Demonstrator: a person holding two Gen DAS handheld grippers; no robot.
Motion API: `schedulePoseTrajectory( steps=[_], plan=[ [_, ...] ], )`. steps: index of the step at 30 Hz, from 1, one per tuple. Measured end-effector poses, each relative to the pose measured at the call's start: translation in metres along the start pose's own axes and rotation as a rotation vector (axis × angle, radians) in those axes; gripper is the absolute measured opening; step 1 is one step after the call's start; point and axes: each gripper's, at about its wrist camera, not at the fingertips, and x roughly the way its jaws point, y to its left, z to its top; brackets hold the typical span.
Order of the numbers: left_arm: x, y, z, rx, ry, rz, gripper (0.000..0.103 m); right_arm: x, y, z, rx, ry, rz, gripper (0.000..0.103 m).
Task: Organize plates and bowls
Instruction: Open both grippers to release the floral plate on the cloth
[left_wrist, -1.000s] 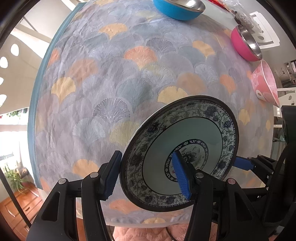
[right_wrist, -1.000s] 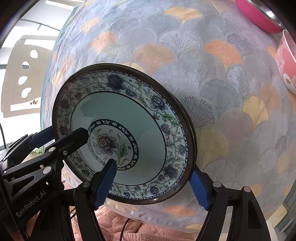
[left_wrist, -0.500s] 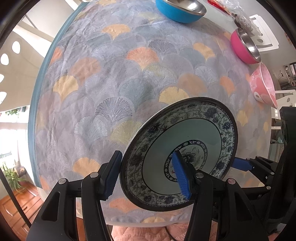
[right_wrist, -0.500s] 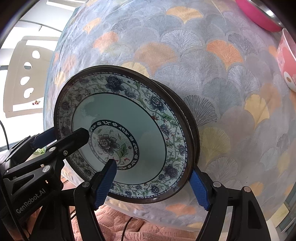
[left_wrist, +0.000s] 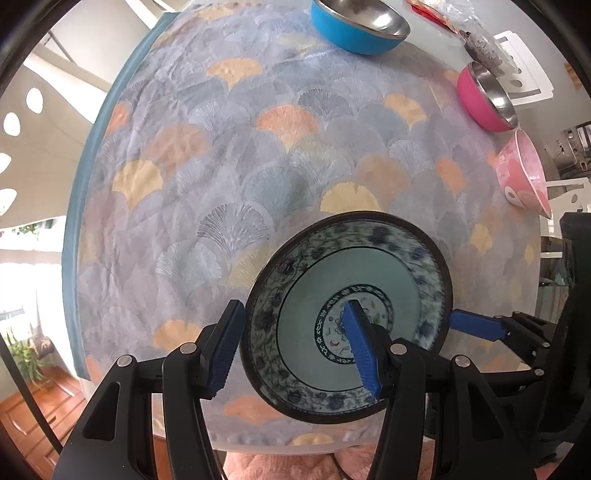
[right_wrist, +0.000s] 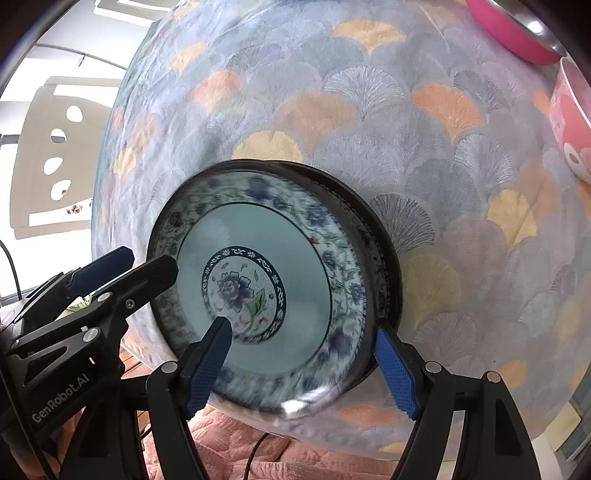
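Note:
A blue-and-white floral plate (left_wrist: 369, 273) (right_wrist: 258, 232) lies near the table's front edge, motion-blurred. In the right wrist view it sits offset to the left over the dark rim of a second plate (right_wrist: 389, 273). My left gripper (left_wrist: 291, 305) (right_wrist: 151, 258) straddles its left rim, one finger outside and one over the centre. My right gripper (right_wrist: 302, 328) straddles the right rim the same way; one of its fingers (left_wrist: 476, 325) shows in the left wrist view. Both stand open, and I see no pad pressing on the plate.
A fan-patterned cloth (left_wrist: 221, 147) covers the table. A blue steel bowl (left_wrist: 354, 29), a pink steel bowl (left_wrist: 480, 99) (right_wrist: 513, 33) and a pale pink bowl (left_wrist: 521, 177) (right_wrist: 572, 122) stand along the far and right edges. A white chair (right_wrist: 55, 147) is beyond the left edge.
The plate looks smaller in both views and has gone blurry. In the right wrist view it has shifted left, baring more of the lower plate's rim. The finger gaps look unchanged.

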Motion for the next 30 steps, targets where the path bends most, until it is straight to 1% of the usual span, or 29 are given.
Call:
schedulePoseTrajectory(
  steps=[7,13,18,22,25,27,30],
  plan=[
    [-0.008,0.006,0.009,0.021,-0.009,0.020,0.053,-0.011,-0.002,-0.001,0.020,-0.025,0.005,0.075],
    [-0.012,0.002,0.014,0.047,-0.009,0.033,0.054,-0.019,-0.007,0.000,0.052,-0.042,0.005,0.075],
    [-0.015,-0.002,0.028,0.084,-0.006,0.035,0.054,-0.032,-0.015,0.006,0.092,-0.067,0.019,0.075],
    [-0.018,-0.008,0.042,0.098,0.010,-0.001,0.054,-0.051,-0.026,0.020,0.122,-0.096,0.015,0.075],
    [-0.021,-0.016,0.055,0.109,0.012,-0.010,0.054,-0.070,-0.033,0.028,0.126,-0.124,0.011,0.075],
    [-0.026,-0.027,0.065,0.113,0.011,-0.017,0.054,-0.088,-0.038,0.034,0.125,-0.151,0.014,0.075],
    [-0.039,-0.046,0.082,0.126,-0.003,-0.055,0.054,-0.120,-0.045,0.047,0.119,-0.198,0.017,0.075]
  ],
)
